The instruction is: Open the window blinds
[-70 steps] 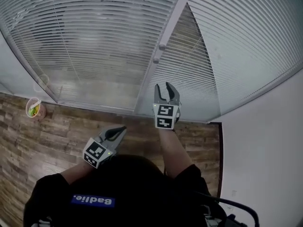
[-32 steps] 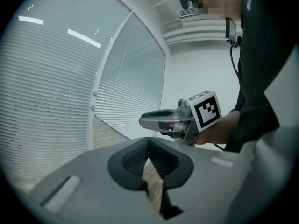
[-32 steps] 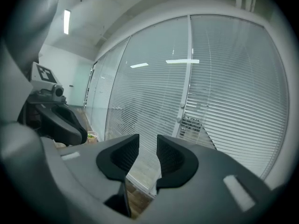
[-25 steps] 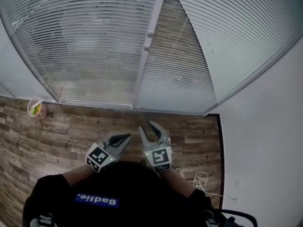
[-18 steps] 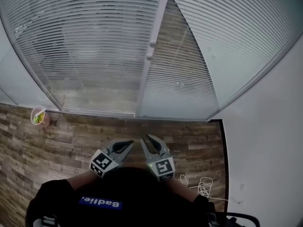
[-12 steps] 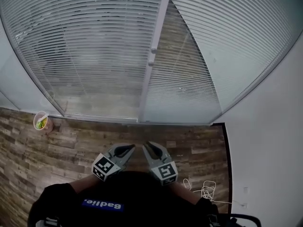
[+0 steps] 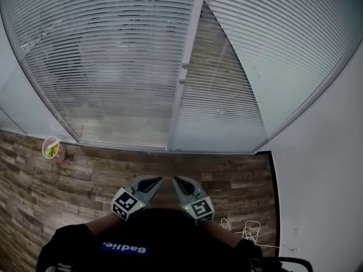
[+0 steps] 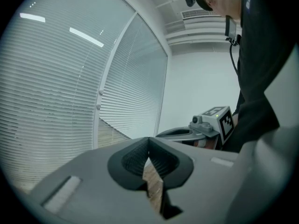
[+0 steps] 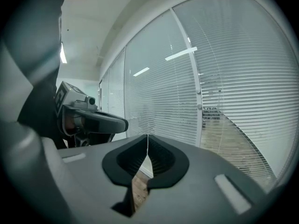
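White slatted window blinds [image 7: 113, 55] fill the upper part of the head view, split by a white upright post [image 7: 190, 38] that carries two small knobs [image 7: 183, 72]. Brown floor shows through the slats in a wedge right of the post. Both grippers hang low, close to the person's body and well short of the blinds. My left gripper [image 7: 154, 180] is shut with nothing in it. Beside it, tips nearly touching, my right gripper [image 7: 177, 180] is shut and empty too. The blinds [image 8: 56, 92] [image 9: 233, 78] lie ahead in both gripper views, beyond the shut jaws [image 8: 148, 139] [image 9: 147, 136].
Wood-plank floor [image 7: 85, 180] runs below the window. A small cup [image 7: 52, 149] stands on it at the left, by the glass. A loose white cable [image 7: 248, 230] lies at the lower right next to the white wall [image 7: 323, 180].
My right gripper came down from near the post to beside the left one, and its jaws went from open to shut. The left gripper stayed put.
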